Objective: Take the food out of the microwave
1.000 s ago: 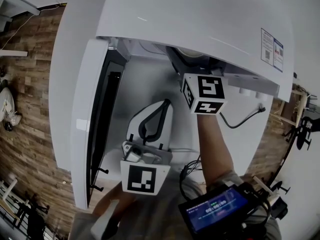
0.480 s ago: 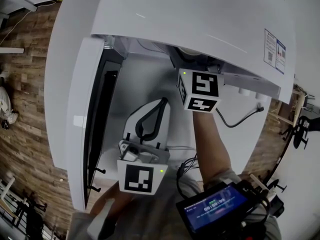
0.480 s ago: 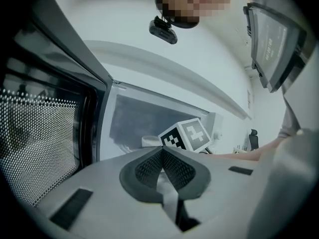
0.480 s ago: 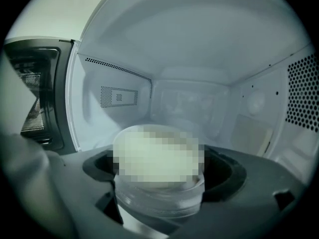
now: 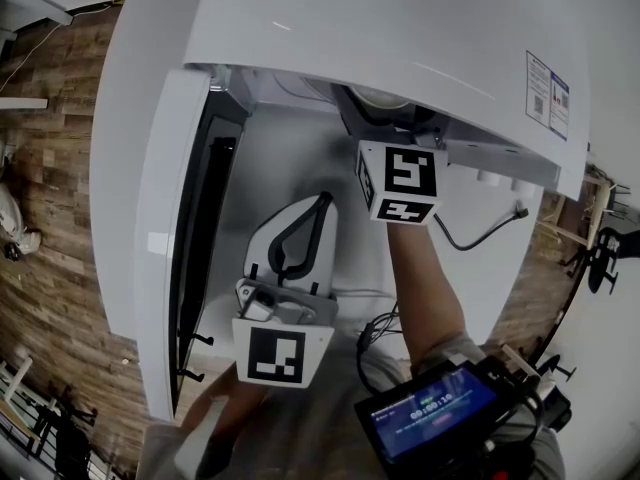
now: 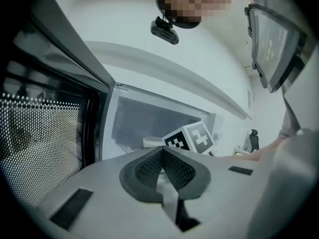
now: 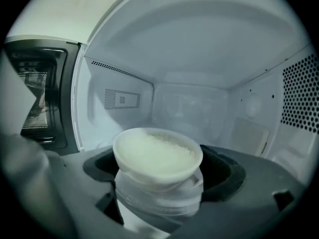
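White table (image 5: 115,168), apparently round: microwave (image 5: 380,28), cable (image 5: 480,240)

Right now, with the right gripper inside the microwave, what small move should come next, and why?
I'd ease the right gripper straight back, level. It seems closed on the bowl of white food inside the microwave cavity, the door stands wide open, and the shut left gripper waits outside.

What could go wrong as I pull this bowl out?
The bowl is filled nearly to its rim with food, and the right gripper grips it below the rim, so tilting might spill it. It is inside the microwave; lifting could hit the roof. The shut left gripper gives no support.
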The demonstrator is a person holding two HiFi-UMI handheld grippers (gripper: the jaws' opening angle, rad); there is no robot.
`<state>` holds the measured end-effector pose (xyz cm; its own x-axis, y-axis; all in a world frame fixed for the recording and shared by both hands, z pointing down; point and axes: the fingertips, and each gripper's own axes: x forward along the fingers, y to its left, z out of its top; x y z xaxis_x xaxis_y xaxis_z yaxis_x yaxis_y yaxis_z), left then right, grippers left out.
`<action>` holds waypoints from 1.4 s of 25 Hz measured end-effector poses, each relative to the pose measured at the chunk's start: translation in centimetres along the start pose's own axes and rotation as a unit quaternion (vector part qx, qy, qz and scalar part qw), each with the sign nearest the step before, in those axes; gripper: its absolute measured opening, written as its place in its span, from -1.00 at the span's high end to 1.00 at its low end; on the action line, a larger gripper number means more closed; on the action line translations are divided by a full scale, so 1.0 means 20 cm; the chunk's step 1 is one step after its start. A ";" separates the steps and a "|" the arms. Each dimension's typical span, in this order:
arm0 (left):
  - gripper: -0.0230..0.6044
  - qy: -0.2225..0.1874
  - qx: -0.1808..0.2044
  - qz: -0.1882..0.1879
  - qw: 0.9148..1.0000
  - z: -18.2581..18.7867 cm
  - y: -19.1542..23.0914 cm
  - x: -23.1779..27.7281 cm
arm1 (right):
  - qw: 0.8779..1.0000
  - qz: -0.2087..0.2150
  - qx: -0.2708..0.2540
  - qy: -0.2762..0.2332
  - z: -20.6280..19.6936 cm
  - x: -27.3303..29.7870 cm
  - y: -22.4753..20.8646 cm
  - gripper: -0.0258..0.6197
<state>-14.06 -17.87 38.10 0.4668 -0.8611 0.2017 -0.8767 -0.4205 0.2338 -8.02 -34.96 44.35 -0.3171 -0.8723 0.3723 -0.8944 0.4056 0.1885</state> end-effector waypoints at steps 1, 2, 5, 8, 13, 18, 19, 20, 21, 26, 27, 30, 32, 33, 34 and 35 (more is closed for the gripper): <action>0.91 0.000 0.001 0.001 1.000 0.00 0.00 0.00 | 1.000 0.001 0.002 -0.002 0.00 0.00 0.00 -0.65; 0.91 0.001 0.000 0.002 1.000 0.00 0.01 0.00 | 1.000 0.001 0.004 -0.003 0.00 -0.01 0.00 -0.65; 0.91 -0.001 0.001 0.004 1.000 0.00 0.01 0.00 | 1.000 -0.001 0.008 -0.007 0.00 -0.02 -0.01 -0.65; 0.91 0.001 0.004 0.000 1.000 -0.01 0.00 0.00 | 1.000 -0.006 0.007 -0.013 0.00 -0.06 -0.03 -0.65; 0.91 -0.001 0.001 -0.004 1.000 0.00 -0.03 0.00 | 1.000 -0.008 0.001 -0.022 0.03 -0.12 -0.04 -0.65; 0.91 -0.007 0.009 -0.012 1.000 0.03 -0.08 -0.02 | 1.000 -0.009 0.002 -0.029 0.06 -0.20 -0.05 -0.65; 0.91 -0.008 0.011 -0.013 1.000 0.04 -0.09 -0.03 | 1.000 -0.008 0.001 -0.030 0.06 -0.22 -0.05 -0.65; 0.91 -0.009 0.012 -0.014 1.000 0.04 -0.10 -0.03 | 1.000 -0.007 0.001 -0.031 0.06 -0.24 -0.04 -0.65; 0.91 -0.010 0.013 -0.014 1.000 0.05 -0.11 -0.04 | 0.999 -0.005 0.001 -0.031 0.06 -0.26 -0.04 -0.65; 0.91 -0.013 0.020 -0.018 1.000 0.06 -0.18 -0.07 | 0.999 0.004 0.004 -0.035 0.05 -0.36 -0.01 -0.65; 0.91 -0.014 0.022 -0.019 0.999 0.06 -0.19 -0.08 | 0.999 0.006 0.004 -0.036 0.05 -0.38 0.00 -0.65; 0.91 -0.019 0.026 -0.018 0.999 0.07 -0.23 -0.11 | 0.999 0.012 0.003 -0.045 0.05 -0.46 0.02 -0.65; 0.91 -0.019 0.030 -0.019 0.999 0.07 -0.27 -0.13 | 0.999 0.017 0.002 -0.051 0.05 -0.52 0.03 -0.65; 0.91 -0.020 0.033 -0.020 0.999 0.07 -0.30 -0.14 | 0.998 0.019 0.002 -0.052 0.05 -0.55 0.03 -0.65; 0.91 -0.020 0.035 -0.020 0.999 0.07 -0.32 -0.14 | 0.998 0.022 0.001 -0.053 0.04 -0.58 0.03 -0.65; 0.91 -0.021 0.037 -0.021 0.999 0.07 -0.34 -0.15 | 0.998 0.025 0.001 -0.054 0.03 -0.61 0.03 -0.65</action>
<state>-9.56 -12.80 34.63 0.4991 -0.8530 0.1526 -0.8635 -0.4749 0.1697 -4.90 -24.12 39.46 -0.3936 -0.8752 0.2814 -0.8769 0.4493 0.1710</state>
